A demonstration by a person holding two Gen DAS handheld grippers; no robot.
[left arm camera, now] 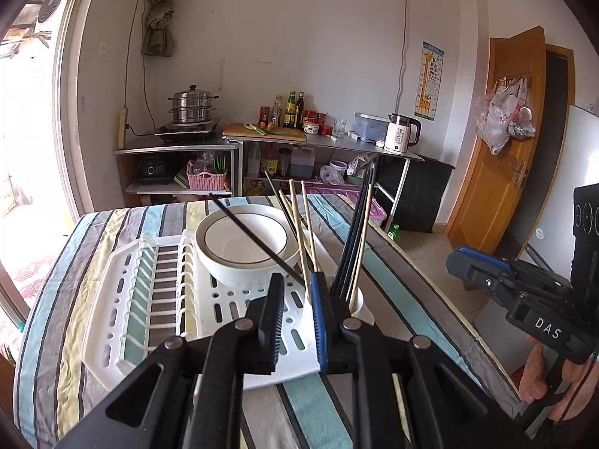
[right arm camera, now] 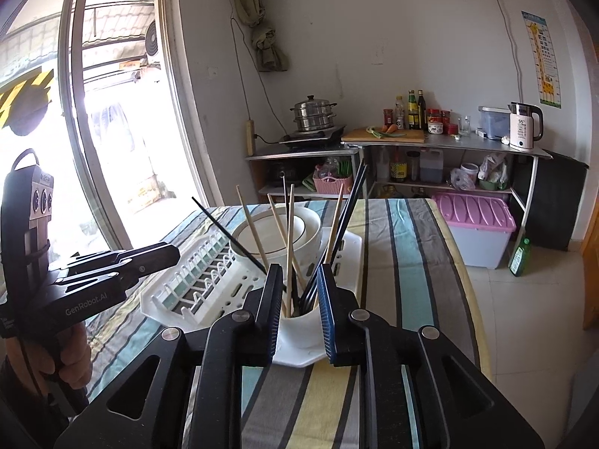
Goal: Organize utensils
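A white cup of black and wooden chopsticks stands at the near corner of a white dish rack; a white bowl sits in the rack. My left gripper is open and empty, just in front of the cup, which is a little to its right. The right gripper shows at the right, off the table edge. In the right wrist view the cup and chopsticks sit between the open fingers of my right gripper, beside the bowl. The left gripper hovers at the left.
The rack lies on a striped tablecloth. Behind the table stand metal shelves with a steamer pot, bottles and a kettle. A pink-lidded bin and green bottle are on the floor. A wooden door is at right.
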